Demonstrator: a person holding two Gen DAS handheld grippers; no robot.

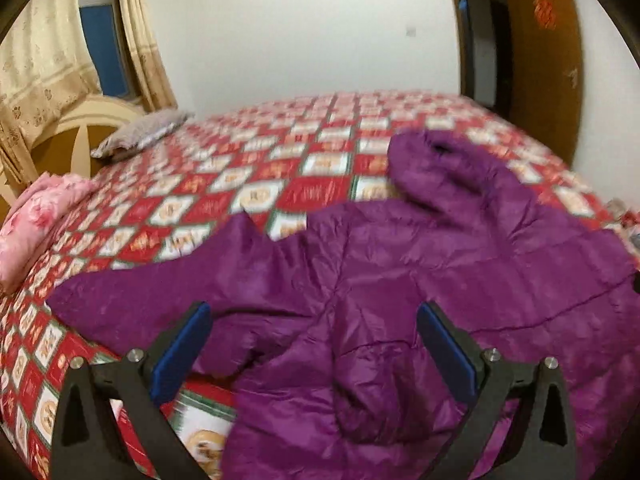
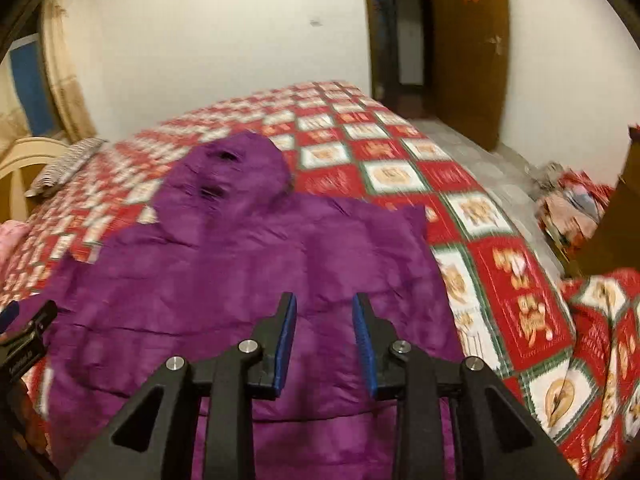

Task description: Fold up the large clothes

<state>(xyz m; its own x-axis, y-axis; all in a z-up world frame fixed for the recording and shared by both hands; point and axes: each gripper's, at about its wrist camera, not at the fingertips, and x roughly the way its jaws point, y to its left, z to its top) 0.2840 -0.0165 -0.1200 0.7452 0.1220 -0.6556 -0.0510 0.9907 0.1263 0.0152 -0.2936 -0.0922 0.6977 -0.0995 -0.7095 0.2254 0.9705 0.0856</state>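
A purple coat [image 1: 400, 288] is laid flat on the bed [image 1: 248, 168] so it can be folded. The left gripper [image 1: 314, 344] is held wide open above it. The right gripper [image 2: 324, 344] is partly open, with nothing held.

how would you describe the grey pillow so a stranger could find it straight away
Start at the bed with the red and white checked cover and look to its far corner, by the cream headboard and curtains. The grey pillow lies flat there; unlike the pink floral bedding nearer along that edge, it is dull grey.

Red paper sign [image 1: 545, 11] on door [image 1: 536, 80], too blurred for reading.
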